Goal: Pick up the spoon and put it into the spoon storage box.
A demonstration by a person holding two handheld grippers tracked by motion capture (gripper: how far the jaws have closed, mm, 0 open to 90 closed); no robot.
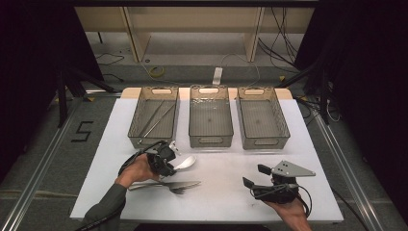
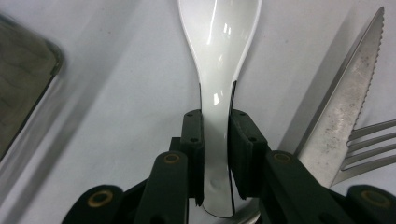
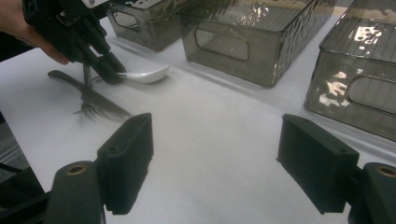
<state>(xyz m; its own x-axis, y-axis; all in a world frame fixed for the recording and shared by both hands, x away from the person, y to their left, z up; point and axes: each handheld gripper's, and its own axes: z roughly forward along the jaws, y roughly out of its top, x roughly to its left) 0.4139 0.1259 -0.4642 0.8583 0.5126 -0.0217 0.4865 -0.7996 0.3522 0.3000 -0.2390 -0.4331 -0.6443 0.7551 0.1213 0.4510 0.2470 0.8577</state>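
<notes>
A white ceramic spoon (image 1: 186,162) lies on the white table, bowl toward the bins. My left gripper (image 1: 172,161) reaches down over its handle. In the left gripper view the two black pads (image 2: 194,140) sit against both sides of the spoon's handle (image 2: 217,116), and the spoon's bowl (image 2: 219,42) stretches away ahead. The spoon (image 3: 144,74) and the left gripper (image 3: 109,70) also appear far off in the right gripper view. My right gripper (image 1: 255,175) rests low at the front right, jaws wide apart with bare table between them (image 3: 217,154).
A serrated knife (image 2: 345,102) and a fork (image 2: 369,144) lie just beside the spoon, near the left hand (image 1: 139,173). Three smoky plastic bins stand in a row behind: left bin (image 1: 136,137) holding thin metal sticks, middle bin (image 1: 210,140), right bin (image 1: 265,143).
</notes>
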